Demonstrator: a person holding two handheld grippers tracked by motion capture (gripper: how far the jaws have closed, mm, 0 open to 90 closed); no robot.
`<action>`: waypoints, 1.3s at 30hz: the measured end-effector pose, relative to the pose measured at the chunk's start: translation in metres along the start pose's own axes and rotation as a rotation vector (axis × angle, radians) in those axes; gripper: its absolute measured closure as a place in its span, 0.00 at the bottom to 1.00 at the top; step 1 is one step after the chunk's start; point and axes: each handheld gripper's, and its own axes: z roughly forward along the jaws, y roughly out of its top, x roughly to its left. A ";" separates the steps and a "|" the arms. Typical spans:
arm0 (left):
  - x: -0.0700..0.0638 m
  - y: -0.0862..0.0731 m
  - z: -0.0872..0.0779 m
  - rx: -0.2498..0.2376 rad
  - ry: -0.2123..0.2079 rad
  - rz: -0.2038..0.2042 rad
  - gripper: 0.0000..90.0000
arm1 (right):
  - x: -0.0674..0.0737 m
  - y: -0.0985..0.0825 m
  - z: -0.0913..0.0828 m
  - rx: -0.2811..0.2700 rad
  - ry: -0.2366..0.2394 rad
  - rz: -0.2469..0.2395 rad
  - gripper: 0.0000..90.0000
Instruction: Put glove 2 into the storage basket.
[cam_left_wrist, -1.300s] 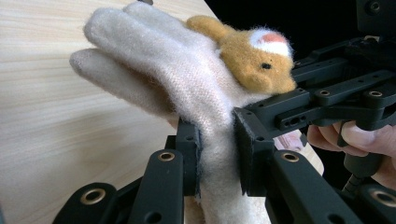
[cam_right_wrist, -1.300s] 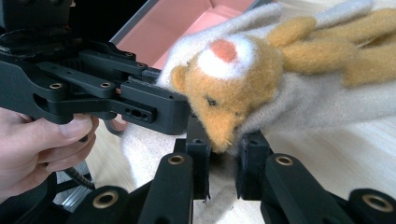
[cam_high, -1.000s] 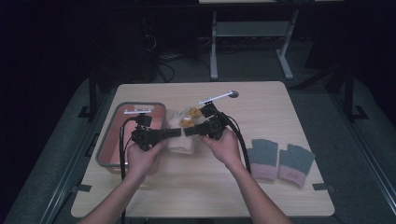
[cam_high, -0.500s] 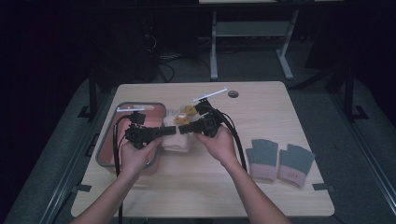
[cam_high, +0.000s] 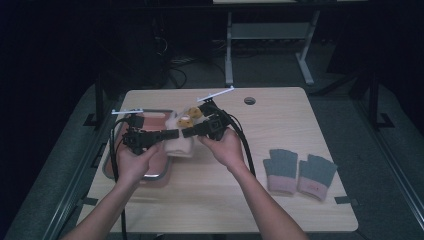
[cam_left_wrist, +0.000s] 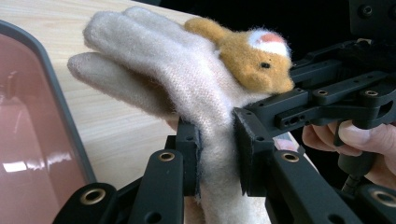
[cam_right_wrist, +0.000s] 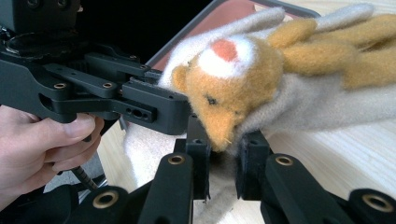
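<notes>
A cream knitted glove (cam_high: 179, 142) with an orange-brown animal head (cam_high: 189, 116) sewn on it hangs between my two grippers, above the table by the tray's right rim. My left gripper (cam_high: 173, 133) is shut on the cream fabric, its pads (cam_left_wrist: 190, 154) squeezing the glove (cam_left_wrist: 177, 79) just below the fingers. My right gripper (cam_high: 187, 132) faces it tip to tip and is shut on the same glove (cam_right_wrist: 308, 107), pinching right under the animal head (cam_right_wrist: 224, 88). A hand grips each tool.
A metal tray (cam_high: 150, 120) with a reddish bottom lies at the table's left. A pair of grey-green gloves (cam_high: 300, 172) with pink cuffs lies at the right. There is a round cable hole (cam_high: 249, 100) at the far side of the wooden table (cam_high: 225, 200).
Both hands have shifted left and up together with the glove between them. Both grips have stayed the same.
</notes>
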 end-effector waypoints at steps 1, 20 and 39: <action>0.000 0.001 -0.002 -0.001 0.005 0.001 0.81 | 0.001 0.001 0.001 0.000 0.001 -0.003 0.87; 0.015 0.010 -0.035 -0.025 0.030 -0.006 0.81 | 0.022 0.025 0.023 0.001 0.025 -0.031 0.87; 0.031 0.009 -0.054 -0.011 0.065 -0.013 0.81 | 0.033 0.032 0.049 0.005 0.045 -0.040 0.87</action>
